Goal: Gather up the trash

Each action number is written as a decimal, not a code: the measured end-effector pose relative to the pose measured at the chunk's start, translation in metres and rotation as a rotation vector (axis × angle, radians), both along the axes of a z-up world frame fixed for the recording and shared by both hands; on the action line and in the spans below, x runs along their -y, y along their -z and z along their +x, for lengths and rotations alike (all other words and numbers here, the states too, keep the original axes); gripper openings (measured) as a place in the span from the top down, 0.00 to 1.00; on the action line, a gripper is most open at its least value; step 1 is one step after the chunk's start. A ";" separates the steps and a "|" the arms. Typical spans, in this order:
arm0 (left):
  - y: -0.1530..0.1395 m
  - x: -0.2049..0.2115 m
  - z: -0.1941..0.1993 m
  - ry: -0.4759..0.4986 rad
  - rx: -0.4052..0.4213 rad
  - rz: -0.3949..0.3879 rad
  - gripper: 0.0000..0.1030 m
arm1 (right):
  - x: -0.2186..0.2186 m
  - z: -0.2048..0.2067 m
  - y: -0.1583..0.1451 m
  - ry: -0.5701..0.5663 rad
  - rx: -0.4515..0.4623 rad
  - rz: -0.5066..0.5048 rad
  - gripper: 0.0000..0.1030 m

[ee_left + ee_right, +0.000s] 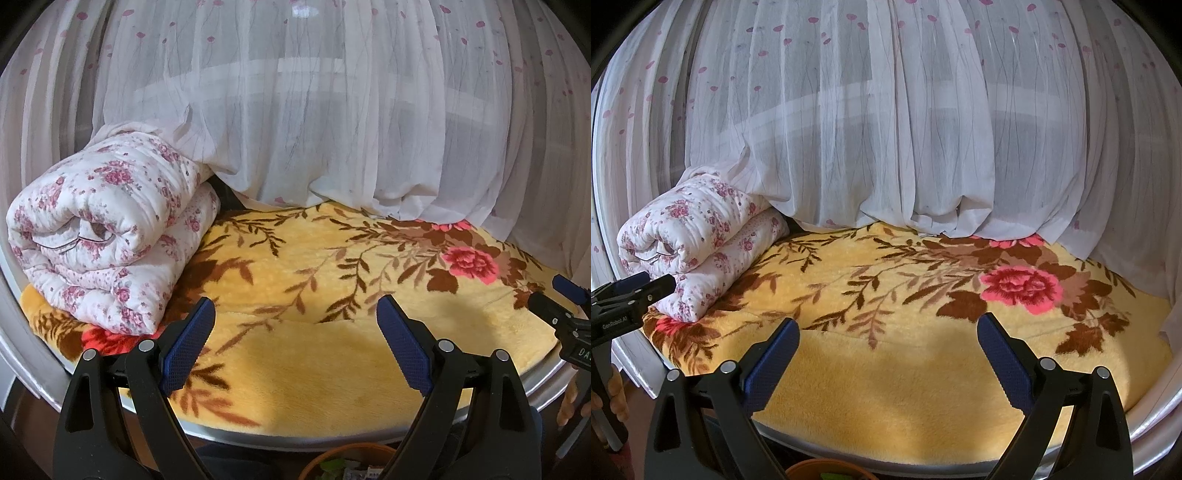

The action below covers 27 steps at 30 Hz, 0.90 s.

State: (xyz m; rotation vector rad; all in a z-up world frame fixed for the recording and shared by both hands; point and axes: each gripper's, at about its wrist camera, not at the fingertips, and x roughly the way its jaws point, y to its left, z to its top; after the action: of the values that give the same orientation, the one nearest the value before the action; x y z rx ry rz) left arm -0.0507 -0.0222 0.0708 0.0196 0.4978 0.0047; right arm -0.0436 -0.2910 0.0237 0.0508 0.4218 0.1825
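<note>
My left gripper (295,317) is open and empty, held above the front of a yellow flowered blanket (314,350). My right gripper (888,338) is open and empty over the same blanket (905,387). An orange-brown bin (347,461) sits below the ledge's front edge, with wrappers and something green inside; its rim also shows in the right wrist view (827,470). I see no loose trash on the blanket. The right gripper shows at the right edge of the left wrist view (569,306), and the left gripper at the left edge of the right wrist view (631,291).
A rolled white quilt with pink flowers (107,236) lies at the left of the blanket, also in the right wrist view (698,243). A sheer white curtain with pink flowers (314,110) hangs behind and drapes onto the blanket's far edge. The ledge has a pale rounded front rim (258,437).
</note>
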 end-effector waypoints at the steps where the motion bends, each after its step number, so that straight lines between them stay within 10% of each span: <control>1: 0.001 0.000 0.001 -0.001 -0.004 0.003 0.16 | 0.000 0.001 0.000 0.001 0.000 0.000 0.07; 27: 0.005 -0.003 0.003 -0.005 -0.010 -0.002 0.16 | 0.003 0.001 0.000 -0.001 -0.003 -0.001 0.07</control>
State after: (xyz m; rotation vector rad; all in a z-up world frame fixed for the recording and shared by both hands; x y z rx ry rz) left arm -0.0477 -0.0196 0.0656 0.0165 0.5079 0.0089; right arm -0.0426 -0.2937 0.0238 0.0502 0.4249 0.1830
